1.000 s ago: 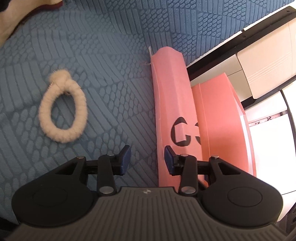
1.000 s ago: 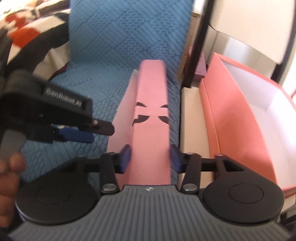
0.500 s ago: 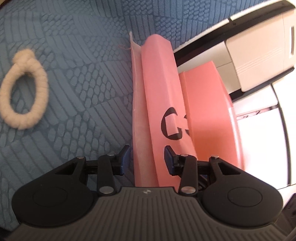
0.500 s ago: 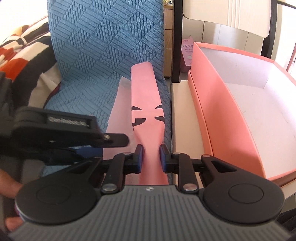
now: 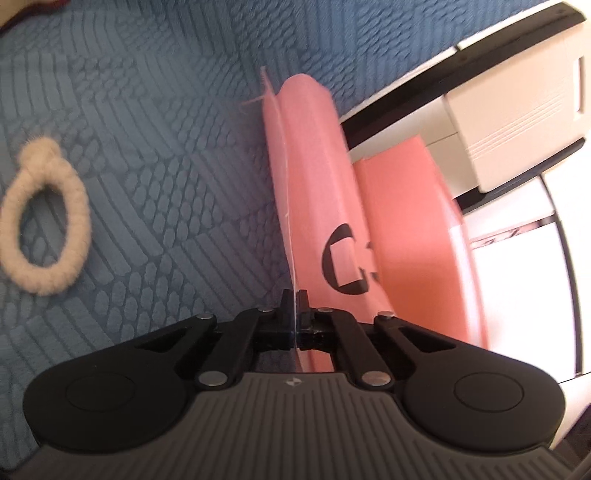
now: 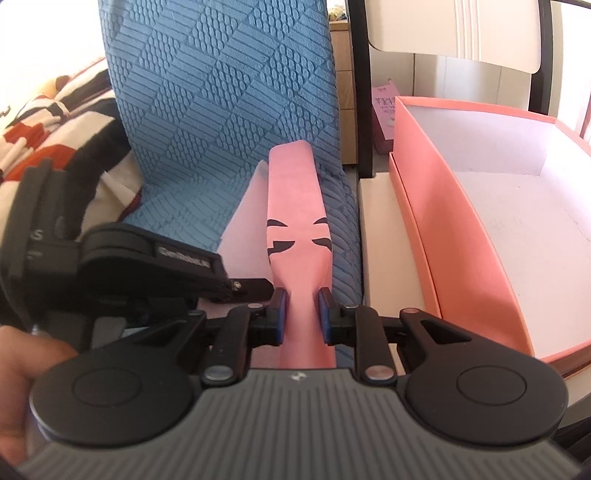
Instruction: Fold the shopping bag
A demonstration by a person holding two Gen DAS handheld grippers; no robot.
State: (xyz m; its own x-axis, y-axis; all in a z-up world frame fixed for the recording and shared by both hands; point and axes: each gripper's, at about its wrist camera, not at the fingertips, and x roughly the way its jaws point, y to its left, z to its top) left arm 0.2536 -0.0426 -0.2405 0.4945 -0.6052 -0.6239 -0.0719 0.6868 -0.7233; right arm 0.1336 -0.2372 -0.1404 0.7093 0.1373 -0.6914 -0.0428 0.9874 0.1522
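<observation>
Bag [image 5: 314, 192] lies as a long, narrow pink strip on the blue mat [image 5: 147, 129], along the mat's right edge and just beside the pink box [image 6: 461, 236].

Left claw [image 5: 295, 306]: my jaws have just been closing and now meet on the thin, pale edge of the bag. That edge stands upright between the pads as a fine line. The folded body of the bag, with its black print, rises to the right of this edge.

Right claw [image 6: 302, 312]: my jaws stand narrow, and the blue pads press on the near end of the folded strip from both sides. The strip pinches in at the pads and widens beyond them. The black print sits just past the grip. The left claw's body reaches in from the left in this view, its tip close to my left pad. A hand [image 6: 22, 373] shows at the lower left edge.

Other items:
- A cream rope ring [image 5: 44, 221] lies flat on the mat, well apart from the bag, to its left.
- The box stands open, its white inside visible.
- A chair [image 6: 454, 33] stands behind the box.
</observation>
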